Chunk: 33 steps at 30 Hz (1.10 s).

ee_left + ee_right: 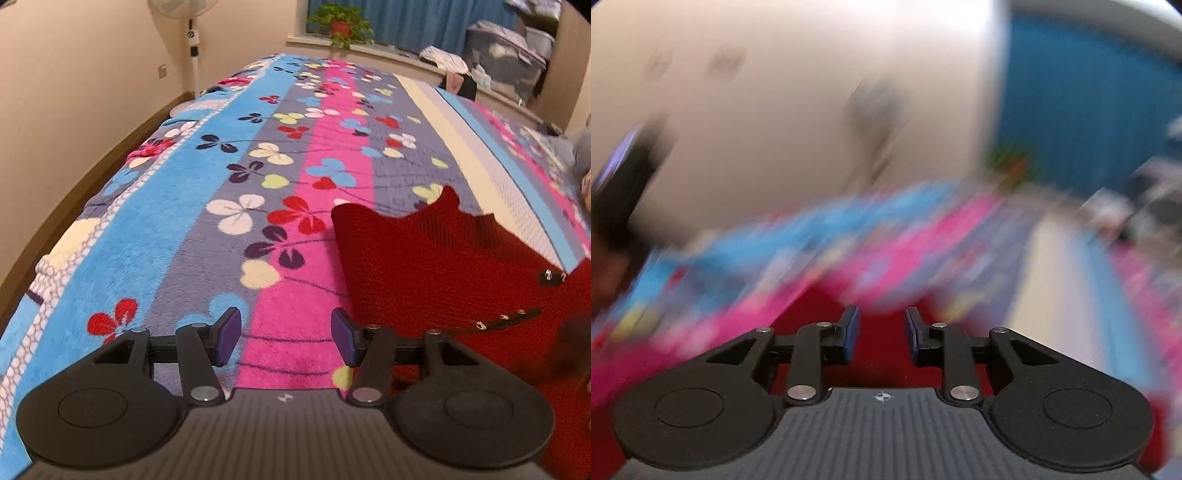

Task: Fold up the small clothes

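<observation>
Lying on the floral blanket (207,206), the red knit sweater (436,266) is beside the spread, empty left gripper (286,341); the right gripper (882,334) hovers above it, jaws apart.

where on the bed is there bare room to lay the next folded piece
Free: the wide stretch of flowered blanket left of the red knit garment, running up to the far end near the fan, beyond the open left gripper. Crowded: the right side, under the red garment, and the windowsill clutter.
</observation>
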Each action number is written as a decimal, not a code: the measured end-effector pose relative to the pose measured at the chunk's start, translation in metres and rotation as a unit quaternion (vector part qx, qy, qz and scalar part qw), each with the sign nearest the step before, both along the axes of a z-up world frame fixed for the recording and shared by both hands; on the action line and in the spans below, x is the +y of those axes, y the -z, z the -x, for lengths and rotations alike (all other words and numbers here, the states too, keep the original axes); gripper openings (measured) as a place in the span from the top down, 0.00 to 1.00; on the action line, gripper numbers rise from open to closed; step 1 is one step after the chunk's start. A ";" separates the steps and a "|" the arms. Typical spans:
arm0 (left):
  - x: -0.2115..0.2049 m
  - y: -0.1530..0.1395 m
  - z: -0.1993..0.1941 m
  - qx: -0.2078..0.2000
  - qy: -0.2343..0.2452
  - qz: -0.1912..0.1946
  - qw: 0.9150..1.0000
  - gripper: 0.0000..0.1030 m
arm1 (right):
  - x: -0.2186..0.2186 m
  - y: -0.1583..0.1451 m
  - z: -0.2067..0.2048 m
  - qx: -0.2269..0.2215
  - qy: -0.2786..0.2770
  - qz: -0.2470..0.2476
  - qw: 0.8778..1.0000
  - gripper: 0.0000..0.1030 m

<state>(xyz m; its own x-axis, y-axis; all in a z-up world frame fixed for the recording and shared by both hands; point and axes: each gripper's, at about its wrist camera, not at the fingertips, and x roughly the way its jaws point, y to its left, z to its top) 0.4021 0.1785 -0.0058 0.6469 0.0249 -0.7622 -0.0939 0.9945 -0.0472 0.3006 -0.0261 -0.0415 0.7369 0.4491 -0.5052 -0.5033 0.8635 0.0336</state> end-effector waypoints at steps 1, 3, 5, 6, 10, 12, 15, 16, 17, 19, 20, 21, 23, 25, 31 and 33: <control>0.001 -0.002 0.000 0.000 -0.001 0.005 1.000 0.42 | 0.006 0.010 0.008 0.023 -0.013 0.006 1.000 0.74; 0.002 -0.004 0.001 -0.003 0.000 0.015 1.000 0.42 | 0.004 0.016 0.017 0.045 -0.021 0.004 0.999 0.74; 0.000 -0.006 0.001 -0.007 0.004 0.030 1.000 0.42 | -0.014 0.010 0.018 0.036 0.002 0.001 0.999 0.69; -0.001 -0.006 0.001 -0.008 0.008 0.044 0.999 0.42 | -0.028 0.006 0.017 0.028 0.027 0.000 0.999 0.64; -0.019 -0.001 0.002 -0.007 0.044 0.117 0.992 0.42 | -0.109 -0.009 -0.012 0.027 0.179 -0.024 0.983 0.60; -0.032 0.004 0.003 0.002 0.070 0.162 0.984 0.42 | -0.152 -0.009 -0.033 0.047 0.254 -0.039 0.965 0.57; -0.055 0.018 0.004 0.029 0.102 0.208 0.972 0.42 | -0.211 0.002 -0.077 0.114 0.328 -0.062 0.936 0.43; -0.064 0.024 0.004 0.039 0.112 0.212 0.970 0.42 | -0.227 0.009 -0.095 0.148 0.339 -0.078 0.926 0.42; -0.072 0.030 0.004 0.048 0.120 0.210 0.969 0.42 | -0.243 0.017 -0.112 0.180 0.350 -0.097 0.914 0.42; -0.088 0.040 0.007 0.062 0.133 0.199 0.969 0.42 | -0.268 0.032 -0.147 0.249 0.373 -0.140 0.883 0.42; -0.096 0.044 0.009 0.067 0.142 0.188 0.969 0.42 | -0.274 0.043 -0.164 0.286 0.372 -0.157 0.869 0.42; -0.101 0.046 0.010 0.067 0.149 0.179 0.970 0.42 | -0.281 0.057 -0.179 0.330 0.368 -0.165 0.853 0.42; -0.110 0.050 0.012 0.073 0.162 0.162 0.971 0.42 | -0.281 0.080 -0.192 0.395 0.356 -0.166 0.830 0.42; -0.118 0.054 0.014 0.072 0.175 0.136 0.972 0.50 | -0.271 0.093 -0.200 0.434 0.339 -0.143 0.822 0.44; -0.120 0.037 0.020 0.031 0.198 0.106 0.974 0.95 | -0.246 0.072 -0.205 0.420 0.313 -0.068 0.849 0.86; -0.111 0.023 0.021 0.001 0.202 0.142 0.969 0.95 | -0.236 0.024 -0.188 0.284 0.333 -0.051 0.898 0.87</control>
